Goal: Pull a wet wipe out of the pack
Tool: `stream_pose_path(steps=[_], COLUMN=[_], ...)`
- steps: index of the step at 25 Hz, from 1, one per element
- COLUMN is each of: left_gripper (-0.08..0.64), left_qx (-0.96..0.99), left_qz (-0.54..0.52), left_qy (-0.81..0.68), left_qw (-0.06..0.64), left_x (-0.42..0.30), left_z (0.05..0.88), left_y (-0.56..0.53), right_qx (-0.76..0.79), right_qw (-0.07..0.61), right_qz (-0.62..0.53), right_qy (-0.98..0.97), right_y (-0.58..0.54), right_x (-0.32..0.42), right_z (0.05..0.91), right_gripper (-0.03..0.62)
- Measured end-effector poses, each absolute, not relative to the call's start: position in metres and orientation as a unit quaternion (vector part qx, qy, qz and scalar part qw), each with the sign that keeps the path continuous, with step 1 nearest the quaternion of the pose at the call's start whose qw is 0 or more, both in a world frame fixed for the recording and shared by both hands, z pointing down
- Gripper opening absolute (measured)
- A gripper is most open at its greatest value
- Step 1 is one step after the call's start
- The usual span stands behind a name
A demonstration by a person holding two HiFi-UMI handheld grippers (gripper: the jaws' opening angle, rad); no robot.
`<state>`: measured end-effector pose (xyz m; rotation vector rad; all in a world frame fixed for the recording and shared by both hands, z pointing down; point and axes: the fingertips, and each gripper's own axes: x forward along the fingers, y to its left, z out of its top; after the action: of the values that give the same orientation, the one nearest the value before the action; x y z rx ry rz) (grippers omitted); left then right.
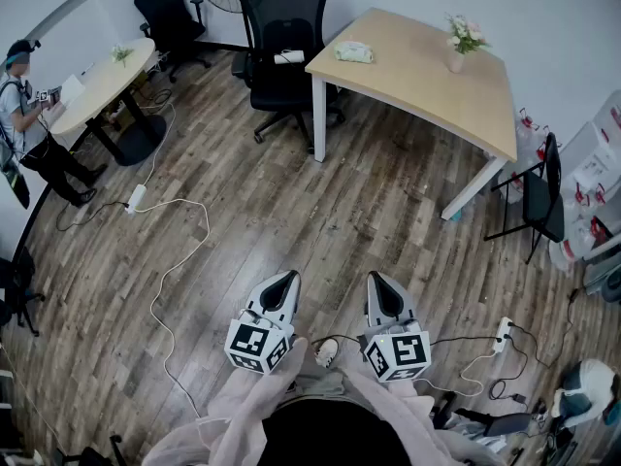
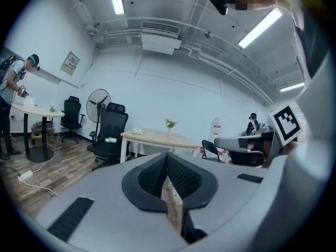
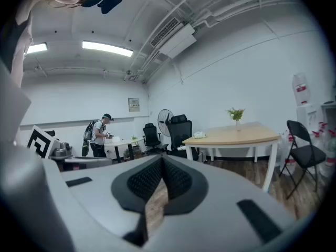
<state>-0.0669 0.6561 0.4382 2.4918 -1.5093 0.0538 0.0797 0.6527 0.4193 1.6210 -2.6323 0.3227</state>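
We find the pack on the far table too small to show lid or wipe; the head view's left edge clips the standing person; 2 sleeves run off the bottom.

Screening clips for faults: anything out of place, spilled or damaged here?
Nothing spilled or damaged. A white cable snakes loose across the floor beside a power strip. The wipe pack lies on the far table, away from the shut left gripper and right gripper.

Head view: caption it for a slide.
Left gripper and right gripper shut and empty over wood floor; wipe pack lies on the far table.
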Motion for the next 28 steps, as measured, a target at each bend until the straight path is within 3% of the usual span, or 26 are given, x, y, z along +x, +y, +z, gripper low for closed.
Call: stream_pose_path(steps=[28], left_gripper=[0.009], left_qx=[0.862], left_qz=[0.033], left_qy=[-0.491], left_qw=[0.124], left_x=[-0.049], left_z=[0.446], left_y=[0.612], right_qx=[0.516], right_qw=[0.009], right_qz=[0.125], right_qy=[-0.847], right_y=[0.603], right_x=[0.072], right_z=[0.421], right_gripper=[0.012])
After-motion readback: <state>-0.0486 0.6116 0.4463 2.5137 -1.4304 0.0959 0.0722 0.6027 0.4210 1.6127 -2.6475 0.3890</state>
